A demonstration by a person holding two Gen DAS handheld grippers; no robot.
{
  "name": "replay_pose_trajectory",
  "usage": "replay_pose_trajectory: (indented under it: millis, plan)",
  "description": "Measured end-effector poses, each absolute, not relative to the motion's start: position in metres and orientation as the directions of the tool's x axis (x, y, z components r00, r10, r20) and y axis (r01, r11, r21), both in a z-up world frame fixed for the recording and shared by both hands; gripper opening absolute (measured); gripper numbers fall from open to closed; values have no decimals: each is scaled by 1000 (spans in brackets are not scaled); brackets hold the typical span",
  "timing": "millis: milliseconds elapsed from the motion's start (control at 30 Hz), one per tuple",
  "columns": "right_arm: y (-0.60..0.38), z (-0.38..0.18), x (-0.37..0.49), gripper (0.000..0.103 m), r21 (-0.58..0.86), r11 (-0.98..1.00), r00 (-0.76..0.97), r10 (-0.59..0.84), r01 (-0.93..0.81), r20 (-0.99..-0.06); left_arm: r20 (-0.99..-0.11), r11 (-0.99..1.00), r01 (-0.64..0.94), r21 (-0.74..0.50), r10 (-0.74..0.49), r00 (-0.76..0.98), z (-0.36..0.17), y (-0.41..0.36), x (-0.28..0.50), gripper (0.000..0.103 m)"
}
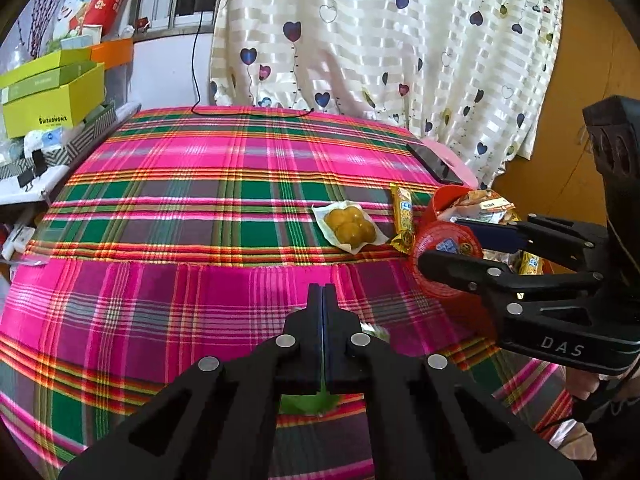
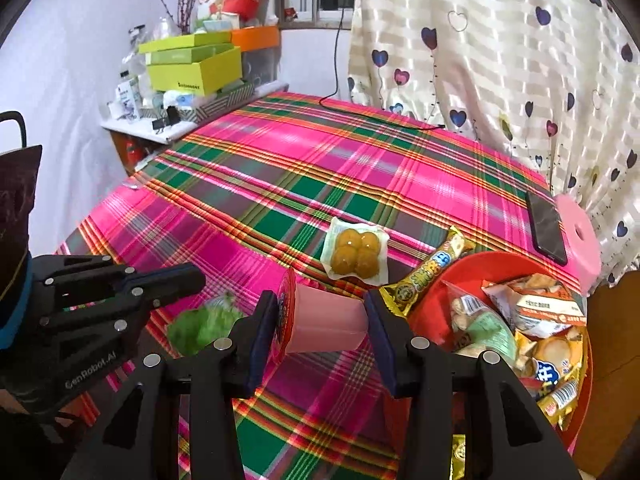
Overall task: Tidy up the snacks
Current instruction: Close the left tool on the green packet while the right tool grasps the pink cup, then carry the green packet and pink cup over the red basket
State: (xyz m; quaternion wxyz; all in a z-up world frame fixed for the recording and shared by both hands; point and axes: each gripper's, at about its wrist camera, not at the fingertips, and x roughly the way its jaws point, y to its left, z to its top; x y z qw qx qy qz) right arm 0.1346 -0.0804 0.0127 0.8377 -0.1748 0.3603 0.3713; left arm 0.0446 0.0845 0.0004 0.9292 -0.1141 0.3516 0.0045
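Right wrist view: my right gripper (image 2: 320,320) at lower centre clamps a pink jelly cup (image 2: 324,320) lying on its side between the pads. To its right sits the red bowl (image 2: 424,312) full of snack packets; a yellow bar (image 2: 428,272) touches its rim, and the yolk pack (image 2: 356,254) lies above. At left, my left gripper (image 2: 192,276), jaws closed, pinches a green packet (image 2: 200,324).

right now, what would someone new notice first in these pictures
Most striking is the bright pink and green plaid cloth covering the whole table. Next, the right gripper, in the foreground, holds a pink cup on its side between its jaws, beside a red bowl heaped with snack packets at the right edge. A clear pack of four yellow balls lies mid-table.
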Motion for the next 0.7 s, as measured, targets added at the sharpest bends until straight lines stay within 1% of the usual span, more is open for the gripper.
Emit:
replay_pose_trajectory:
  millis: [100, 200, 267, 300, 333, 367, 400, 500, 567, 633, 667, 700]
  plan:
    - [-86, 15, 133, 42, -21, 668, 470, 500, -743, -727, -648, 974, -70, -215, -89, 757, 3, 84, 44, 0]
    - [-93, 18, 131, 42, -14, 674, 474, 506, -739, -720, -634, 972, -28, -235, -132, 762, 6, 84, 40, 0]
    - [-96, 19, 130, 42, -10, 676, 476, 508, -737, -718, -637, 975, -6, -221, -140, 758, 4, 85, 38, 17]
    - [-98, 20, 129, 42, -7, 676, 476, 510, -736, -716, -641, 976, 0, -217, -143, 754, 2, 86, 38, 43]
    - [-100, 20, 128, 42, -6, 677, 476, 512, -736, -715, -650, 976, 15, -219, -157, 743, -1, 87, 39, 65]
    - [-101, 20, 127, 42, -5, 677, 476, 512, -736, -715, -658, 974, 36, -223, -178, 732, -5, 86, 40, 67]
    - [-101, 20, 127, 42, -3, 677, 476, 513, -736, -715, -669, 974, 60, -220, -195, 717, -10, 85, 42, 67]
    - [-103, 20, 126, 42, -1, 677, 474, 514, -736, -715, -715, 979, 75, -190, -190, 673, -24, 81, 49, 67]
    - [-103, 20, 126, 42, -1, 678, 475, 514, -735, -714, -739, 978, 81, -191, -198, 643, -35, 79, 53, 67]
    - [-107, 20, 124, 42, 1, 680, 476, 514, -733, -713, -772, 984, 59, -168, -169, 612, -45, 76, 57, 66]
    - [-109, 20, 124, 42, 2, 681, 477, 514, -732, -712, -777, 987, 50, -151, -150, 612, -47, 74, 57, 63]
    - [-111, 20, 123, 42, 3, 683, 479, 515, -730, -711, -782, 990, 34, -139, -131, 610, -48, 74, 57, 44]
